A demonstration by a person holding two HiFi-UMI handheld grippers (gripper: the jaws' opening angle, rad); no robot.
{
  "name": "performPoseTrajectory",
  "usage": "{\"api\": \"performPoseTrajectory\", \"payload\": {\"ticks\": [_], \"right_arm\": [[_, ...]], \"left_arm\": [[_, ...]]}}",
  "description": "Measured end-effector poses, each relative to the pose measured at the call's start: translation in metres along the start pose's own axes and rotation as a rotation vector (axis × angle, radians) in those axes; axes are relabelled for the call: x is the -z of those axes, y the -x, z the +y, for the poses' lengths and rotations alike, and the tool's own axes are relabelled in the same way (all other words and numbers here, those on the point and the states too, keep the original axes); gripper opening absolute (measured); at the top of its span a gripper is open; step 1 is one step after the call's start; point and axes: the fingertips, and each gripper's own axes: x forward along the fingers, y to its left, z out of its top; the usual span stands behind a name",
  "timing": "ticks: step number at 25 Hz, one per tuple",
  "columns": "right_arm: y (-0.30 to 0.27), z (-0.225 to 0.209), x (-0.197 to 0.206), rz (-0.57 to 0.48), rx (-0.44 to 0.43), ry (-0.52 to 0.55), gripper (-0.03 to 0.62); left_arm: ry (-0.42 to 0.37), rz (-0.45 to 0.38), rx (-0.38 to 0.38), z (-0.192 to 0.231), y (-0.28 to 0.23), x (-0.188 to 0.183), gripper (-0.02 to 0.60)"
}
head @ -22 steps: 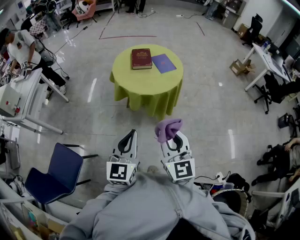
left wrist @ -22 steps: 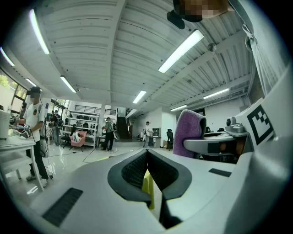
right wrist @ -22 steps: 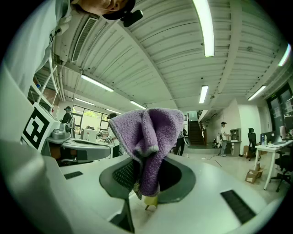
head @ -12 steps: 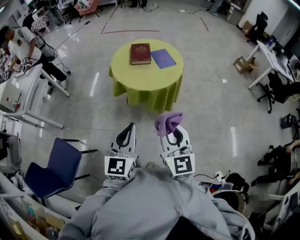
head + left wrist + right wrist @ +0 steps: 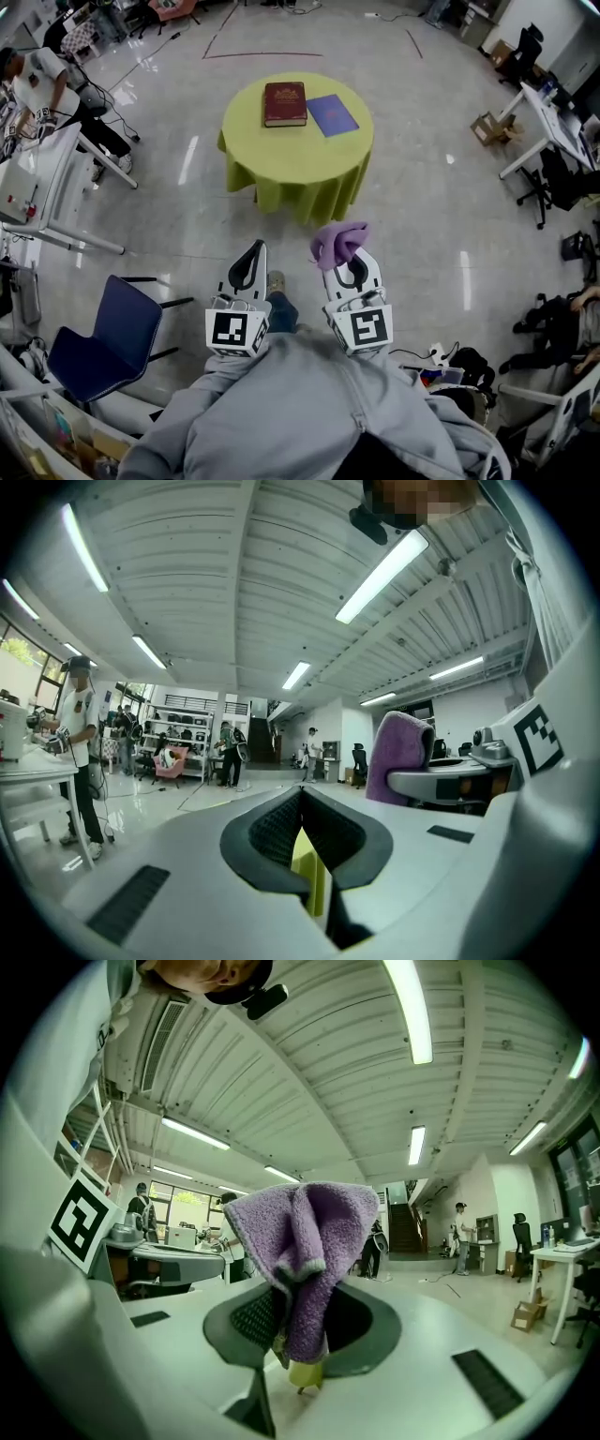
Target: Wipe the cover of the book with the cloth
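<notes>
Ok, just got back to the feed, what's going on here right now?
A person with a claw in each hand stands back from the round table. The right claw is shut on a bunched purple cloth, held up in front of the body. The left claw is shut with nothing in it. The dark red book lies closed on the table beside a flat blue item. Nothing touches it, so wiping has not begun.
</notes>
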Motion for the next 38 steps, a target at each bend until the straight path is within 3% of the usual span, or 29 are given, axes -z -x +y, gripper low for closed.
{"api": "performPoseTrajectory", "payload": {"ticks": [5, 18, 27, 38], "right_arm": [[-0.063, -0.002, -0.014, -0.086, -0.014, 0.014, 0.101], [-0.237, -0.040, -0.037, -0.053, 0.067, 0.040, 0.101], [-0.292, -0.063, -0.042, -0.046, 0.132, 0.027, 0.101], [-0.332, -0.077, -0.044, -0.028, 0.150, 0.019, 0.101]], "left_arm": [[0.017, -0.007, 0.010, 0.047, -0.043, -0.002, 0.018], [-0.027, -0.018, 0.127, 0.155, -0.192, -0.023, 0.018], [-0.008, -0.014, 0.178, 0.186, -0.248, -0.031, 0.018], [0.007, -0.004, 0.179, 0.218, -0.278, -0.027, 0.018]]}}
